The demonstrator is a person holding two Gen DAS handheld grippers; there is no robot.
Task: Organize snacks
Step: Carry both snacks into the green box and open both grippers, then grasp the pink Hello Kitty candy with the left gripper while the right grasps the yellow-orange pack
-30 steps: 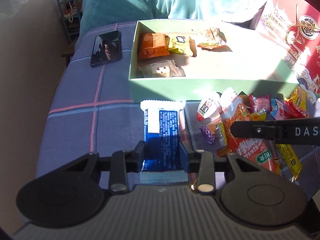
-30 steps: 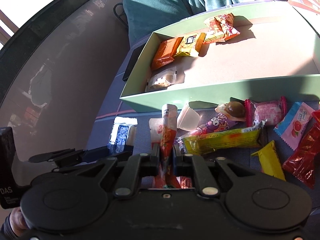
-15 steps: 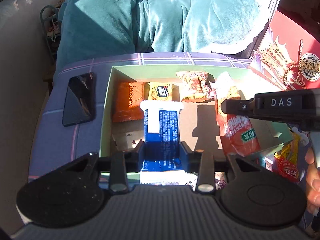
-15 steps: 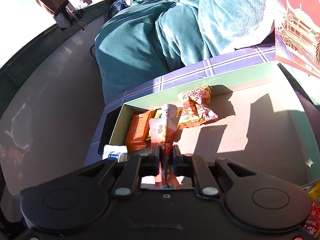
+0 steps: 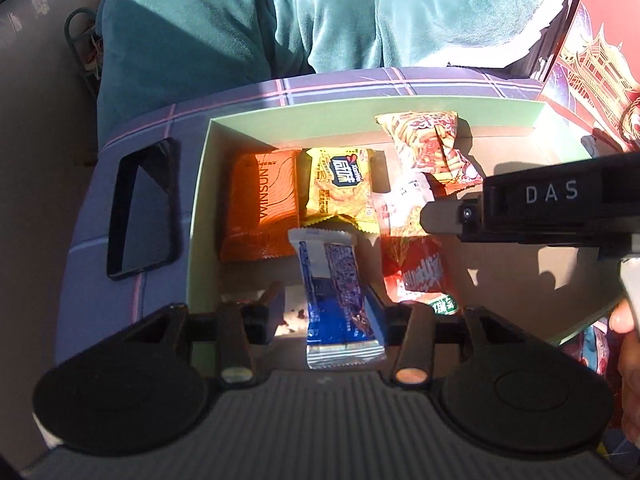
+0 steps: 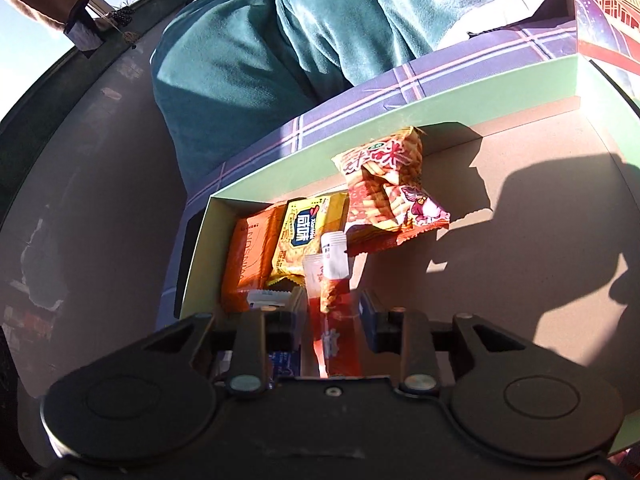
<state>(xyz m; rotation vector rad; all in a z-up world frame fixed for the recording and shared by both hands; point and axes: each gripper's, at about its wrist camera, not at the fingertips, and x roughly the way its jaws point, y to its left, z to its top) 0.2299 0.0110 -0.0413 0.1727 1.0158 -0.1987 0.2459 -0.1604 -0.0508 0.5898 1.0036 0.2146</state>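
**Two snack packs let go over the green box**

Both grippers hang above the pale green box (image 5: 200, 216), which sits on a purple plaid-covered surface (image 5: 160, 120) with a black phone (image 5: 144, 208) lying just beside its left wall.

Left gripper (image 5: 322, 314): its jaws are opening. The blue-and-white wafer pack (image 5: 336, 288) lies between them, tilted, with clear space on its left side and its right edge close against the right finger; the pads no longer press it. Its upper end overlaps the lower edge of the orange WINSON packet (image 5: 260, 208) area on the box floor.

Right gripper (image 6: 330, 314): jaws also opening, with gaps on both sides of the red stick pack (image 6: 334, 304) standing between the fingers, so it is released. In the left wrist view the same red pack (image 5: 416, 252) hangs below the gripper arm marked DAS (image 5: 552, 208).

Already in the box, along the far-left corner: the orange packet, a yellow biscuit pack (image 5: 340, 188) touching its right side, and a red-and-yellow crumpled snack bag (image 6: 388, 188) further right. A teal velvet blanket (image 5: 320, 20) fills the background, and a red printed lid (image 5: 592, 60) stands at the right.
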